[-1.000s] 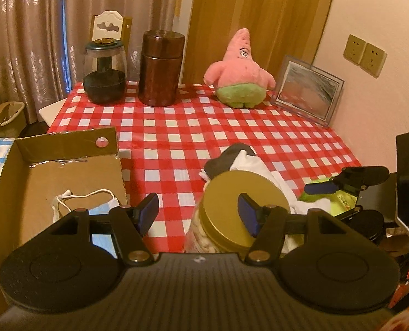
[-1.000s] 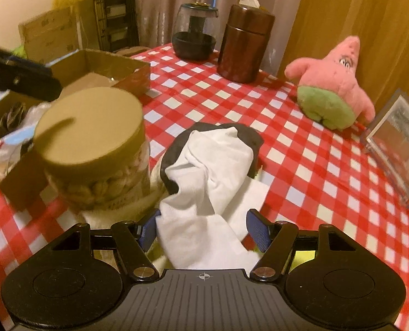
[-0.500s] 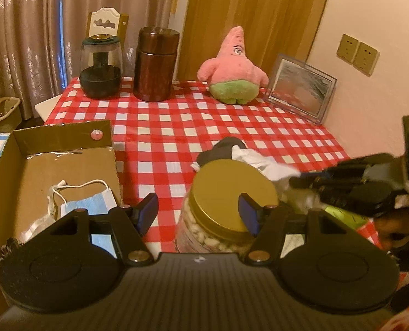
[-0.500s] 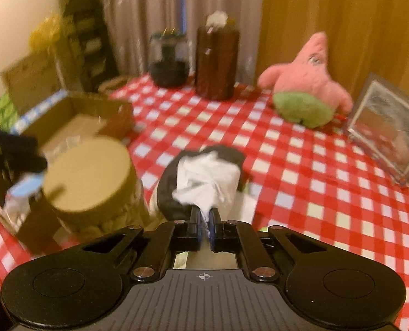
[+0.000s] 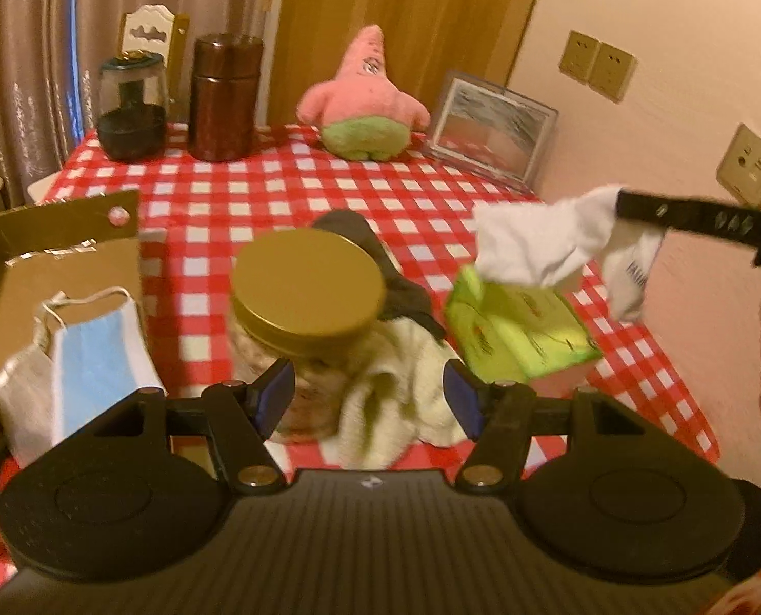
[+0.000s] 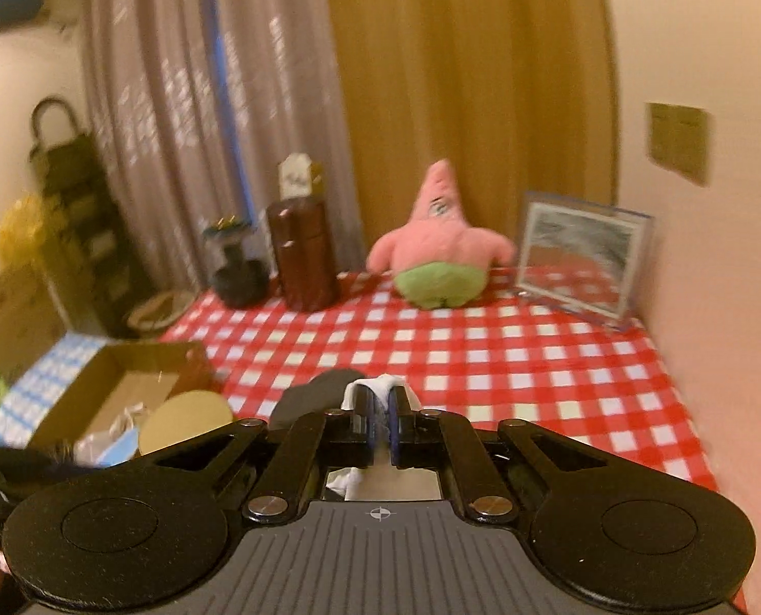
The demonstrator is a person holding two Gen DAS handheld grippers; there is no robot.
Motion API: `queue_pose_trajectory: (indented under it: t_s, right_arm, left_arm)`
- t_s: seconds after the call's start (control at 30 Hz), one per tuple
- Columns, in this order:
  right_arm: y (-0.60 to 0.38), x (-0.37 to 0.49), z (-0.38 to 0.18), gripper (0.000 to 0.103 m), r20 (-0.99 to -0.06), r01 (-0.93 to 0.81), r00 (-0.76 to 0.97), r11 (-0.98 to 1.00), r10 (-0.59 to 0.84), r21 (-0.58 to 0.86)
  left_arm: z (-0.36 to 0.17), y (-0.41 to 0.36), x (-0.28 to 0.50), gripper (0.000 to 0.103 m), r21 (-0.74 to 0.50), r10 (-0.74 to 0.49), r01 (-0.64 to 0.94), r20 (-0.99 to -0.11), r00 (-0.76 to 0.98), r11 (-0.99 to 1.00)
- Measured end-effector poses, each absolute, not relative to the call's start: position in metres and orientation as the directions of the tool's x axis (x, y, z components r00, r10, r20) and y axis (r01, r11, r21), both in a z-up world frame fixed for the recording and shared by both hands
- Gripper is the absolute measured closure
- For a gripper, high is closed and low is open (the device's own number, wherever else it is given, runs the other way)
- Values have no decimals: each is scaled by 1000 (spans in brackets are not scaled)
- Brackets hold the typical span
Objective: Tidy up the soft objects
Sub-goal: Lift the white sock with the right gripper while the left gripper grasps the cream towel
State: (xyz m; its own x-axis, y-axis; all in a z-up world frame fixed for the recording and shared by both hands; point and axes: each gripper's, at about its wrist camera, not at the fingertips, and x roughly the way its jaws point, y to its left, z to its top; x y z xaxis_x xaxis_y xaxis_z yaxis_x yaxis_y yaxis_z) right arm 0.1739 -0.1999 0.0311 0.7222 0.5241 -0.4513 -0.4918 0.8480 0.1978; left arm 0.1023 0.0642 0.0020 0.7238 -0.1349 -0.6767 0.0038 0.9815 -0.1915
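Observation:
My right gripper (image 6: 379, 423) is shut on a white sock (image 5: 539, 243) and holds it in the air above the table's right side; a bit of the sock (image 6: 375, 388) shows between its fingers. My left gripper (image 5: 369, 394) is open and empty, low over a cream cloth (image 5: 396, 384) beside a gold-lidded jar (image 5: 306, 289). A black sock (image 5: 375, 256) lies behind the jar. A cardboard box (image 5: 47, 261) at the left holds a blue face mask (image 5: 93, 353). A pink star plush (image 5: 365, 102) sits at the back.
A green packet (image 5: 519, 328) lies on the red checked tablecloth (image 5: 288, 195) under the lifted sock. A brown canister (image 5: 224, 97), a glass jar (image 5: 132, 102) and a picture frame (image 5: 491, 128) stand at the back. The wall is close on the right.
My right gripper closed on the white sock and lifted it off the black sock, up and to the right. My left gripper rose and pulled back, staying open.

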Motion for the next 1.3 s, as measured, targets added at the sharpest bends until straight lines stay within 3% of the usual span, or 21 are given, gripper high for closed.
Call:
queue_pose_trajectory:
  t_s: [0.27, 0.6, 0.8, 1.03, 1.07, 1.13, 1.2, 1.3]
  right_arm:
    - [-231, 165, 16, 98, -474, -417, 729, 870, 494, 264]
    - [-245, 168, -5, 98, -492, -384, 717, 869, 494, 313]
    - [-254, 168, -8, 98, -486, -369, 721, 867, 494, 334]
    - [-255, 168, -13, 98, -497, -360, 715, 868, 492, 341]
    - [-256, 168, -13, 98, -498, -357, 715, 869, 490, 342]
    - [-256, 168, -13, 98, -501, -351, 716, 871, 487, 344]
    - [-256, 168, -12, 98, -500, -348, 717, 872, 485, 345]
    - [-257, 166, -10, 98, -496, -346, 722, 873, 482, 344]
  left_arm:
    - [-25, 25, 111, 42, -179, -125, -5, -706, 697, 984]
    - [-74, 0, 139, 42, -94, -6, -100, -756, 655, 990]
    - [-92, -17, 153, 36, -77, 3, -94, -761, 649, 993]
    - [-115, -30, 172, 37, -40, 11, -67, -777, 629, 997]
    - [-117, -31, 174, 38, -33, 14, -63, -779, 627, 998]
    - [-121, -34, 178, 53, -7, 26, -51, -781, 625, 999]
    - [-123, -36, 179, 74, 17, 39, -41, -778, 627, 999]
    - [-119, -35, 175, 87, 20, 30, -23, -772, 635, 1000]
